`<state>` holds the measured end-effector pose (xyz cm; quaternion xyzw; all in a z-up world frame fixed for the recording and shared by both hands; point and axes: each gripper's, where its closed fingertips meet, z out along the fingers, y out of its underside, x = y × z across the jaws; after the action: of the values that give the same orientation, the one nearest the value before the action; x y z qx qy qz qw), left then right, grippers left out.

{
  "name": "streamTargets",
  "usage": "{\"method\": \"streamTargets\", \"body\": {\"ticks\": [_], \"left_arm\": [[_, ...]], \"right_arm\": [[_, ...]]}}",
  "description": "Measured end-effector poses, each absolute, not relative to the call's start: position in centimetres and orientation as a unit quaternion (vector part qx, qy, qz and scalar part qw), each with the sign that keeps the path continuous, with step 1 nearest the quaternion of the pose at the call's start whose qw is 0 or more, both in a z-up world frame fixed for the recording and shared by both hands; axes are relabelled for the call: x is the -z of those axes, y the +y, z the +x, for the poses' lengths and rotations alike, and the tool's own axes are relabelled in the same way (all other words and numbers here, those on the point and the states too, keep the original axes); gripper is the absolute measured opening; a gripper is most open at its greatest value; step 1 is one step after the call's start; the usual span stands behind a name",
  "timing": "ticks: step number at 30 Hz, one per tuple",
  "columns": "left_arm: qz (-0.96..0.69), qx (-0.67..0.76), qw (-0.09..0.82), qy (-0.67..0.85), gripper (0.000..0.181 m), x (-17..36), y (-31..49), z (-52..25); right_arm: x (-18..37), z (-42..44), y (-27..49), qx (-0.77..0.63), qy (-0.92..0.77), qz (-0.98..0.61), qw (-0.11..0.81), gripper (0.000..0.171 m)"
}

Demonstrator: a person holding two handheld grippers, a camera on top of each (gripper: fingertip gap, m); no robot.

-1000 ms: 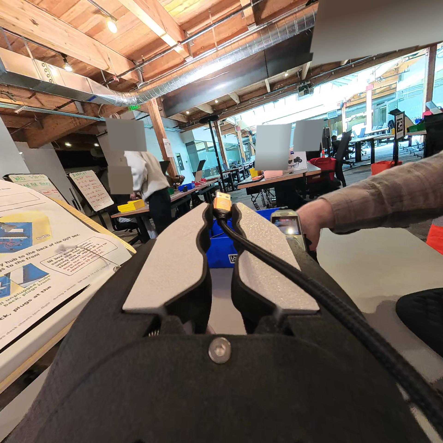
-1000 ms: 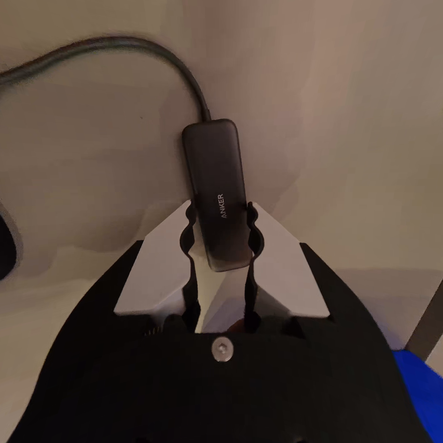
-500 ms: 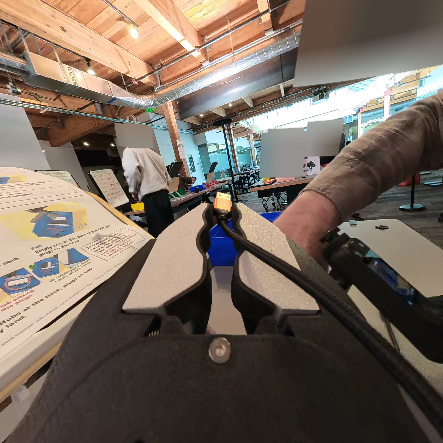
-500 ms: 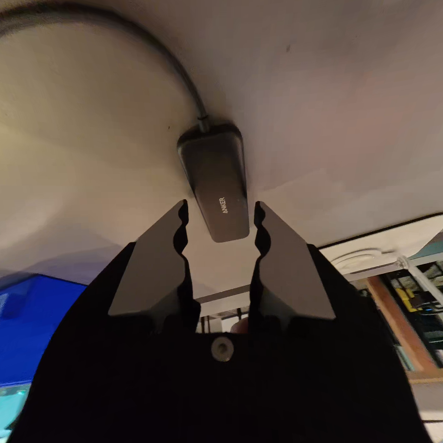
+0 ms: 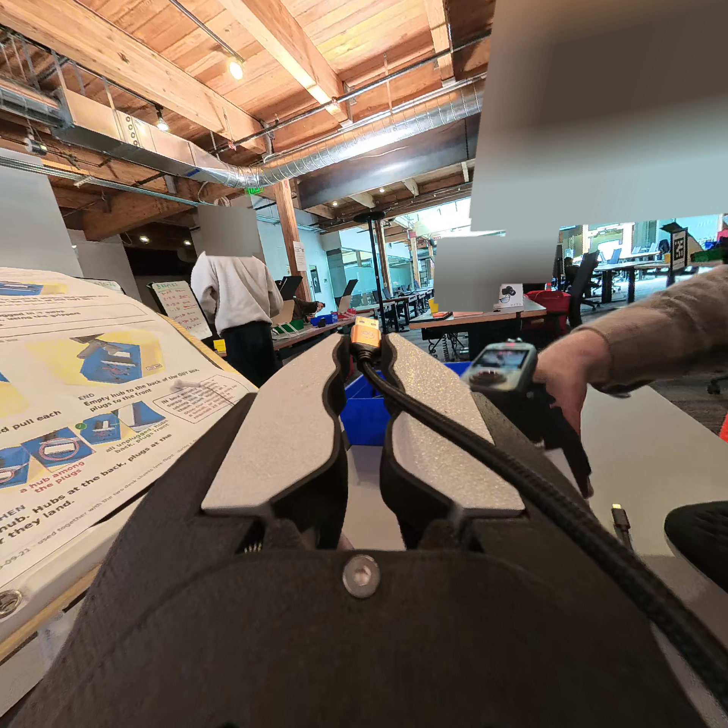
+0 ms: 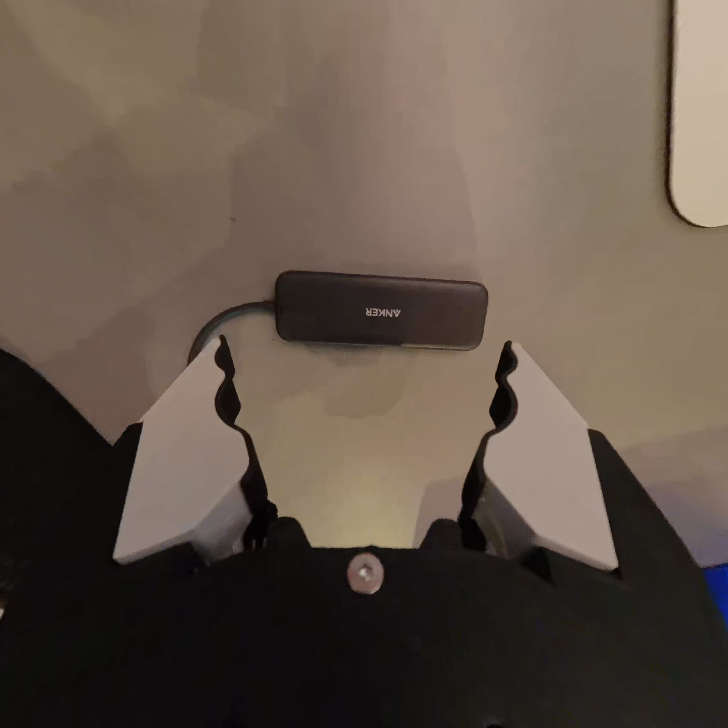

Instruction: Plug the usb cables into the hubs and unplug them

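Left wrist view: the left tongs (image 5: 365, 346) are clenched on the orange USB plug (image 5: 366, 331) at centre frame, its metal end poking forward past the tips, as it did a second ago. The black braided cable (image 5: 512, 465) trails back over the right-hand finger toward the lower right. At right, the person's hand (image 5: 567, 374) carries the other tool above the white worktop (image 5: 650, 445); half a second ago that arm crossed closer to the lens, and now it sits further back. A blue bin (image 5: 364, 413) shows between the fingers, and an instruction sheet (image 5: 78, 394) fills the left.

Right wrist view: the right tongs (image 6: 364, 344) are released, spread wide and empty. The dark hub (image 6: 381, 311) lies flat on the worktop (image 6: 354, 138), now crosswise just beyond the tips; a second ago it ran lengthwise, pinched between them. Its lead (image 6: 224, 319) exits at left. So the hub has been let go and reoriented, probably to be re-gripped for the plug, though no port is visible from here.
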<state>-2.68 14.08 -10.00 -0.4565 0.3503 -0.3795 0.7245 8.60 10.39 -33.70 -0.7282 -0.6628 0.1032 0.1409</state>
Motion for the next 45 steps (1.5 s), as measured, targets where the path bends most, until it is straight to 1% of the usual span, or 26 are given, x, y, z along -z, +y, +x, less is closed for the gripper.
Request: {"method": "streamTargets", "body": {"ticks": [5,7,11,14,15,22,31,40,45], "left_arm": [[-0.451,0.379,0.729,0.348,0.015,9.5,13.9,-3.2],[-0.447,0.385,0.729,0.347,0.015,9.3,13.7,-3.2],[-0.444,0.387,0.729,0.348,0.015,9.1,13.5,-3.2],[-0.44,0.395,0.728,0.347,0.015,8.9,13.4,-3.2],[-0.44,0.395,0.728,0.348,0.015,8.9,13.4,-3.2],[-0.438,0.391,0.728,0.354,0.015,8.8,13.1,-3.1],[-0.446,0.39,0.722,0.357,0.015,9.4,13.5,-2.8],[-0.462,0.384,0.708,0.371,0.015,10.7,13.9,-1.9],[-0.475,0.382,0.693,0.385,0.015,11.8,14.0,-1.0]], "right_arm": [[35.8,8.7,11.1,-0.052,-0.67,-0.731,0.117,0.128],[36.4,8.8,11.4,-0.04,-0.668,-0.736,0.1,0.13],[37.3,8.7,11.2,-0.043,-0.66,-0.747,0.066,0.13],[37.9,8.5,11.3,-0.03,-0.667,-0.742,0.06,0.13],[37.9,8.5,11.4,-0.029,-0.668,-0.741,0.059,0.127],[37.8,8.8,11.6,-0.024,-0.712,-0.7,0.046,0.126],[36.4,7.9,11.4,-0.098,-0.703,-0.698,0.096,0.126],[32.7,7.2,11.7,-0.175,-0.674,-0.697,0.171,0.125],[30.2,7.7,11.7,-0.188,-0.677,-0.686,0.187,0.125]]}}
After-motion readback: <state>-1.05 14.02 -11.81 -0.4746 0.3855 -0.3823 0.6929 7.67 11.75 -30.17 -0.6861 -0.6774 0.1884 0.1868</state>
